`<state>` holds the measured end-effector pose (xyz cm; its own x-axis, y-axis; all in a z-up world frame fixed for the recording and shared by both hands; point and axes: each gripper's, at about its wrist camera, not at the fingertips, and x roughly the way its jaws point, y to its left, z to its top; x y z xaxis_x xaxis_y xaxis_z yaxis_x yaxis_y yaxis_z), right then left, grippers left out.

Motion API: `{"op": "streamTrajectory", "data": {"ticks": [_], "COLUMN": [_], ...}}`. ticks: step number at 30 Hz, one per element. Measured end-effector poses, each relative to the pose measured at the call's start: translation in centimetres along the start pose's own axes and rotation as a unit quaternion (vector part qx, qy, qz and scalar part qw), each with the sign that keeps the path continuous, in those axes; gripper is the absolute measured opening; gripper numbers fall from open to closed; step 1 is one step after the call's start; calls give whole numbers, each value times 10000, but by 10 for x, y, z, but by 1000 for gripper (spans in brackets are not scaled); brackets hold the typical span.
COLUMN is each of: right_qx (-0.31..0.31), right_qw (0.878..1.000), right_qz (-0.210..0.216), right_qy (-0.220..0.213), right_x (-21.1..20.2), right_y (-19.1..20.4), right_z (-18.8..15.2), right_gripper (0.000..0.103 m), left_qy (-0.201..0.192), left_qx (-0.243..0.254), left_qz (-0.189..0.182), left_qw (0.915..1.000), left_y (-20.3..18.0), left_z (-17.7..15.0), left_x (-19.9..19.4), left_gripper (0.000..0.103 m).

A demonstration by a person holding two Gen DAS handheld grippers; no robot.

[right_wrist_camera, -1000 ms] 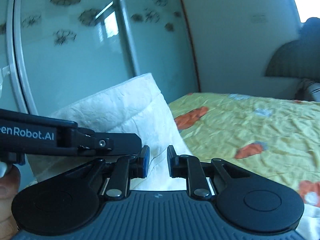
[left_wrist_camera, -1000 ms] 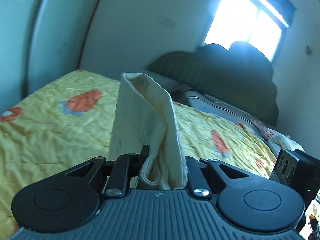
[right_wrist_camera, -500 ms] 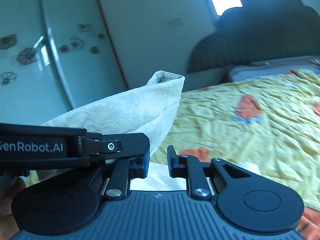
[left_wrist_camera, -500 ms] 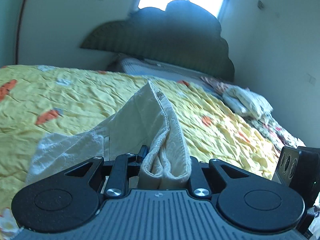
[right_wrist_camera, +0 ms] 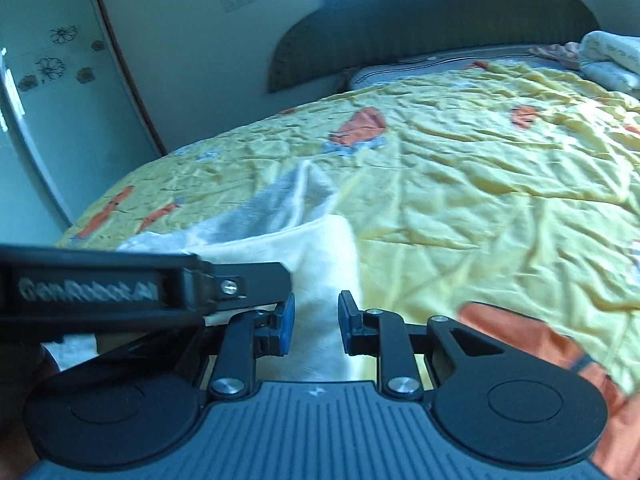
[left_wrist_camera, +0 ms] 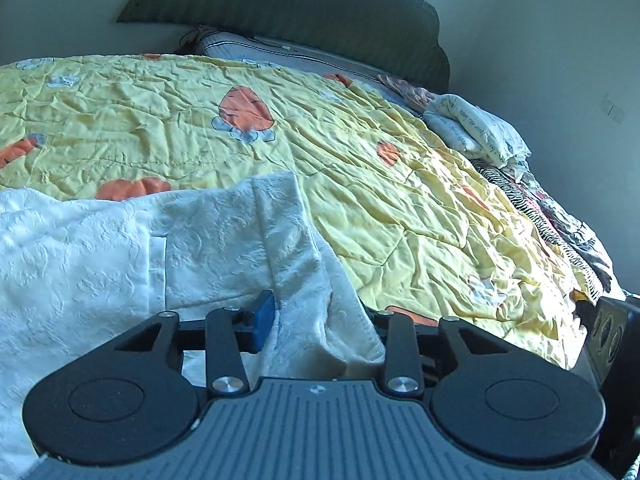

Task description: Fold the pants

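Cream pants (left_wrist_camera: 224, 248) — bunched between the parted left gripper (left_wrist_camera: 320, 320) fingers; right gripper (right_wrist_camera: 314, 322) open astride their fabric, above yellow quilt (left_wrist_camera: 400, 184).

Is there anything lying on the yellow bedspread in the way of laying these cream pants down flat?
Nothing visible. The cream textured pants sit between the left gripper's fingers, already draping onto the yellow carrot-print bedspread. The folded white bedding lies far off by the dark headboard.

Cream textured pants (left_wrist_camera: 120, 264), crumpled, lying on yellow quilt (left_wrist_camera: 400, 184), bunched fold nearest
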<state>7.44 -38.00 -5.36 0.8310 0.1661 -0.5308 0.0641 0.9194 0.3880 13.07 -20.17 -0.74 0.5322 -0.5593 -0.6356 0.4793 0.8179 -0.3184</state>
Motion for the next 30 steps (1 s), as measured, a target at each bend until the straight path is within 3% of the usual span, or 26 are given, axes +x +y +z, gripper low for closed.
{"op": "streamTrajectory", "data": {"ticks": [2, 5, 7, 9, 12, 14, 17, 19, 21, 25, 28, 30], "right_qx": [125, 146, 106, 96, 185, 316, 471, 433, 507, 510, 593, 711], "right_qw": [9997, 9971, 9955, 9955, 9979, 9967, 9946, 9955, 9953, 9953, 9903, 9886], "right_qz": [-175, -596, -687, -511, 227, 695, 920, 789, 732, 821, 1235, 1281], "right_qy": [-95, -439, -642, -787, -572, -288, 108, 282, 385, 13, 225, 352], "right_x": [-11, -30, -42, -52, -60, -60, -55, -50, -48, -80, -82, -75], "right_y": [-11, -17, -14, -8, 0, 5, 7, 8, 8, 10, 12, 13], "right_z": [1, 5, 10, 13, 12, 6, -5, -12, -16, -15, -19, -25], "right_gripper": [24, 24, 24, 24, 24, 25, 25, 27, 28, 31, 67, 68], "left_qy": [7, -131, -290, -500, -808, -903, -1028, -998, -923, -738, -664, -610], "left_qx": [-43, -310, -347, -191, 237, 597, 765, 673, 560, 659, 655, 576], "left_qz": [-133, -956, -1081, -729, 136, 767, 1414, 1485, 1331, 1124, 951, 889], "left_qw": [9999, 9949, 9931, 9959, 9964, 9912, 9816, 9816, 9852, 9887, 9911, 9925], "left_y": [1, 7, 10, 15, 29, 40, 62, 79, 93, 113, 123, 125], "left_z": [2, 8, 12, 14, 9, -1, -20, -31, -41, -62, -76, -79], "left_x": [-6, -24, -39, -56, -81, -93, -108, -117, -127, -142, -149, -149], "left_gripper": [44, 60, 64, 64, 64, 64, 64, 64, 64, 67, 68, 68]}}
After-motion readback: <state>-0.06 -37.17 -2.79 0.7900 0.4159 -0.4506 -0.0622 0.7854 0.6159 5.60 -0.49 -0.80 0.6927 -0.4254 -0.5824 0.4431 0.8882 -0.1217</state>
